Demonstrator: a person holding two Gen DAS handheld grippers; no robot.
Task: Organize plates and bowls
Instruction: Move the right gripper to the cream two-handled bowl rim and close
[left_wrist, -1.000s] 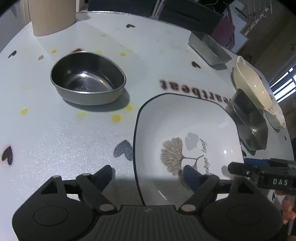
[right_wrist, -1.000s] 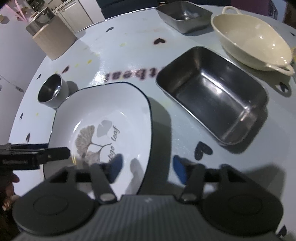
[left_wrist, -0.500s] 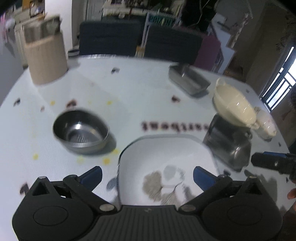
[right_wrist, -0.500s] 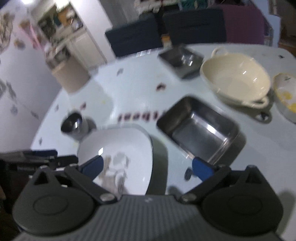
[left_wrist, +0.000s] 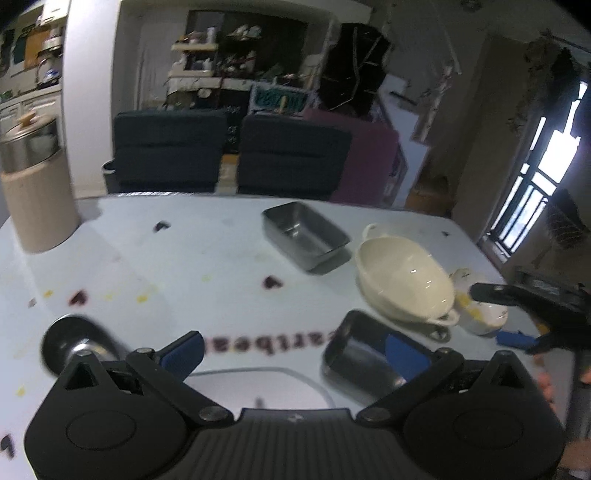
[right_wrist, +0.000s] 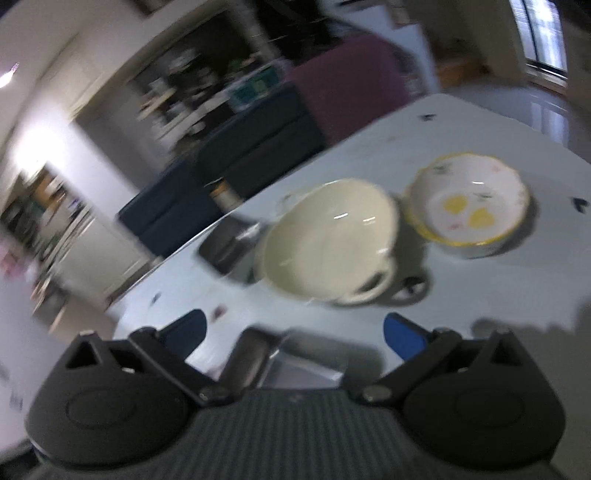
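- Since the earlier frames: both grippers have lifted back from the white square plate (left_wrist: 258, 384), their jaws having just been opening; nothing lies between either pair.
- Table (left_wrist: 184, 266), white with heart print: bears all the dishes.
- White square plate: only its dark-rimmed far edge shows, below the left gripper (left_wrist: 295, 349).
- Cream two-handled bowl (left_wrist: 404, 282): right of centre, touching the small bowl.
- Large steel tray (left_wrist: 360, 362): just beside the plate's right edge.
- Small steel tray (left_wrist: 304, 234): far side, apart.
- Round steel bowl (left_wrist: 79, 349): left, blurred.
- Floral yellow-rimmed bowl (right_wrist: 469, 208): right of the cream bowl.
- Right gripper (right_wrist: 293, 330): jaws wide, empty.
- Left gripper: jaws wide, empty.
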